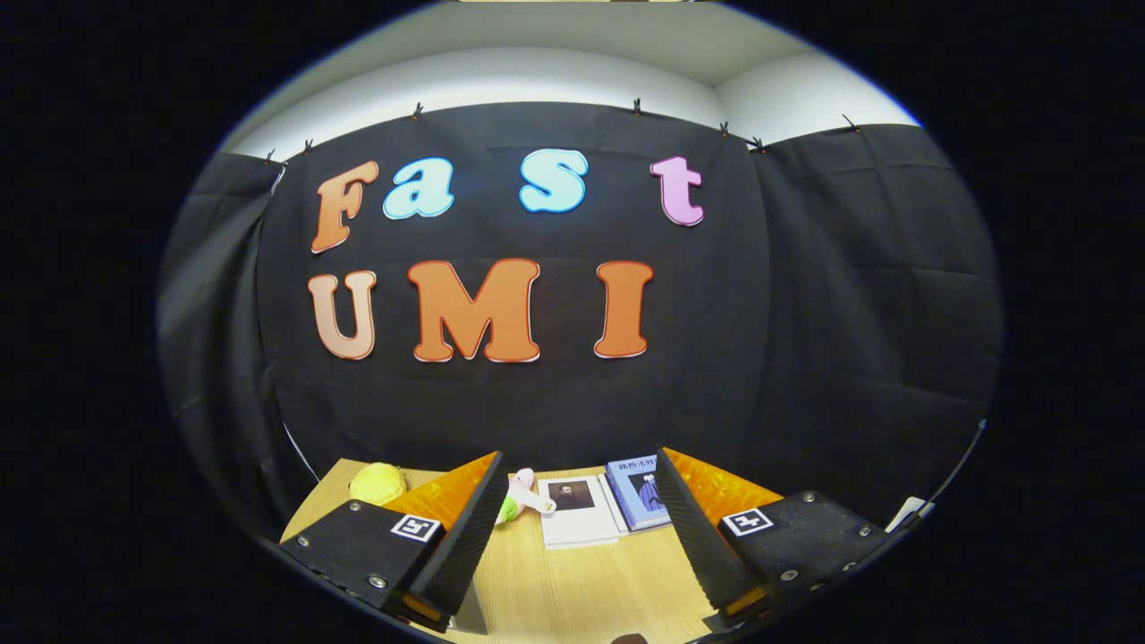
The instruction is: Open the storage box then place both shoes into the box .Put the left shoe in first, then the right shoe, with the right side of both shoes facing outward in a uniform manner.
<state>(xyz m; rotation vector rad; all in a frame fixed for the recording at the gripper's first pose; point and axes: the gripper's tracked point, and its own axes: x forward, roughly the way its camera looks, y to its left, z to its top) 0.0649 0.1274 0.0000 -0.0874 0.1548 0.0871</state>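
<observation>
The tongs (577,528) are spread wide with nothing between the fingers, held above the wooden tabletop (572,590). Beyond the fingers, near the black cloth wall (805,313), lie a white book (577,510), a blue book (637,492) touching its side, a pink-green toy (519,496) and a yellow plush (377,483). The box and shoes cannot be located.

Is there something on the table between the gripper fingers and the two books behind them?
No. The gripper is open, and bare wooden table runs from its fingers to the white book and blue book.
</observation>
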